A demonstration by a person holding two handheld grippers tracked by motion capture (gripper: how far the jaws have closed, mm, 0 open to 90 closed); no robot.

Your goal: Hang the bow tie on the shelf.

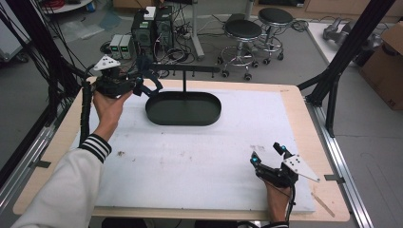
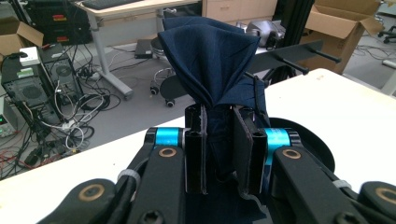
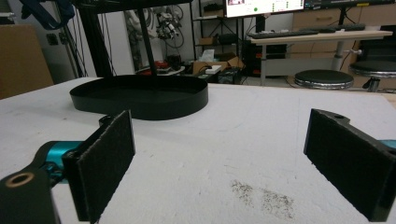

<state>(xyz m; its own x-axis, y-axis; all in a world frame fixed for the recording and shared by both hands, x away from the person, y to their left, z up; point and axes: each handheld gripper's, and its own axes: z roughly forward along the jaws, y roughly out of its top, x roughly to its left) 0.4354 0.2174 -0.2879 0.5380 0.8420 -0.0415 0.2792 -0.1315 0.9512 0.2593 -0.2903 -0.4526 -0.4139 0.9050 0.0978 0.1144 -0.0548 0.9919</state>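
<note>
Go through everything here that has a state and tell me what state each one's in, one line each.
Left gripper: shut on the cloth, held up by the tray's back left.
Cloth: dark blue, bunched, pinched between the jaws, off the table.
Right gripper: open, holding nothing, low over the table's near right.
Tray: black, oval, nothing in it.
Rack: upright on a post from the tray, nothing hanging on its pegs.

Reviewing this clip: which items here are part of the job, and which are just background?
In use:
- dark blue cloth, clamped in the left gripper
- black stand with oval tray and peg bar
- right gripper, jaws apart, nothing between them

Background:
- stools
- computer towers
- cardboard box
</note>
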